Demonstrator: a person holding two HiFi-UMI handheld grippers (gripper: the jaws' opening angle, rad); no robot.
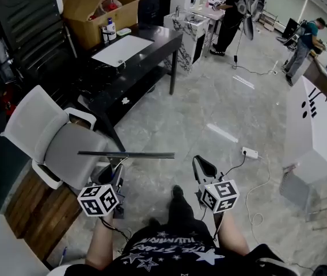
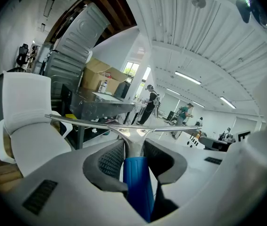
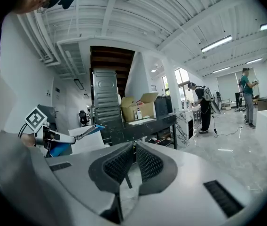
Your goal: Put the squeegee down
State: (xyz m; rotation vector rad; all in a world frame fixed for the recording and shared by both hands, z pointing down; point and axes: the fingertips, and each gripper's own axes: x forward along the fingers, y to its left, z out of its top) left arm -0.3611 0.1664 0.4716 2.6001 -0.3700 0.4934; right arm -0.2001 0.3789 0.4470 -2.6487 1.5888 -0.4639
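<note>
The squeegee (image 1: 126, 154) has a long metal blade and a blue handle (image 2: 136, 182). It hangs level in the air over the front edge of a white office chair (image 1: 54, 142). My left gripper (image 1: 116, 172) is shut on the blue handle, and the blade (image 2: 124, 125) stretches crosswise just past the pads (image 2: 111, 161). My right gripper (image 1: 201, 167) floats beside it to the right, shut with nothing between its jaws (image 3: 134, 160). In the right gripper view the left gripper (image 3: 49, 136) and the squeegee (image 3: 87, 130) show at the left.
A black desk (image 1: 152, 45) carries a white board (image 1: 123, 49), bottles and an open cardboard box (image 1: 97, 13). A long white cabinet (image 1: 310, 128) stands at the right. A power strip and cable (image 1: 250, 152) lie on the grey floor. People work far off.
</note>
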